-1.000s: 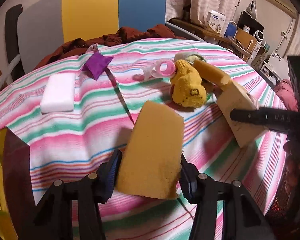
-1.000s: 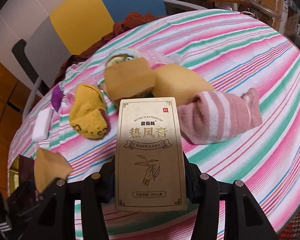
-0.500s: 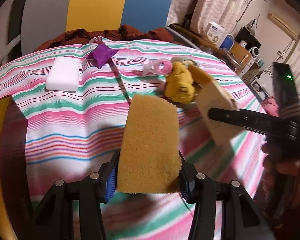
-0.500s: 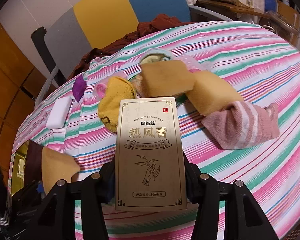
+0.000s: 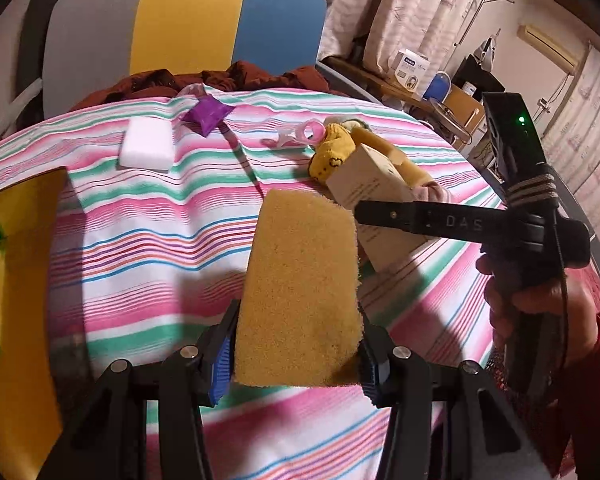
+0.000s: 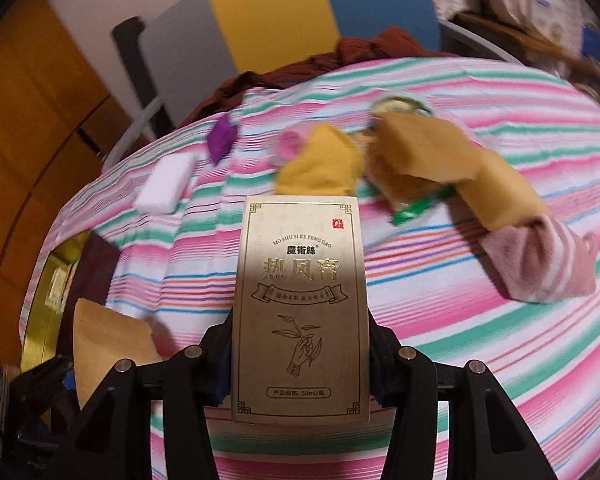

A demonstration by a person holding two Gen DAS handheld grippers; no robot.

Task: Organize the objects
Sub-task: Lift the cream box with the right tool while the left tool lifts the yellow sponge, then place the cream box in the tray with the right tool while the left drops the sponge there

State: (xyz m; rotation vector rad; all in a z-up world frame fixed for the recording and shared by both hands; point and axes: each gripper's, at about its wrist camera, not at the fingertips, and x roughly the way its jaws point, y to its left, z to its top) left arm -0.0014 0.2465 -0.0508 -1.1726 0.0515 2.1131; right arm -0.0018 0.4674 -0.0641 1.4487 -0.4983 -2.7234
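My left gripper (image 5: 296, 364) is shut on a yellow sponge (image 5: 300, 292), which stands upright between the blue pads above the striped tablecloth (image 5: 148, 232). My right gripper (image 6: 300, 360) is shut on a tall gold carton (image 6: 302, 280) with printed Chinese text. The left wrist view shows that carton (image 5: 372, 196) to the right of the sponge, clamped by a black finger (image 5: 420, 220) and carried by a hand in a red sleeve. The right wrist view shows the sponge (image 6: 108, 344) at lower left.
An open yellow box (image 5: 20, 260) sits at the table's left edge. Farther back lie a white block (image 5: 146, 144), purple packet (image 5: 208, 114), pink tape roll (image 5: 312, 132), yellow sock (image 5: 332, 156), two sponges (image 6: 420, 148), green packet (image 6: 420, 208) and pink sock (image 6: 540, 264). A chair (image 5: 188, 20) stands behind.
Both grippers have carried their loads leftward over the table. The yellow box at the left has come further into view. The right wrist view has rolled and is blurred.
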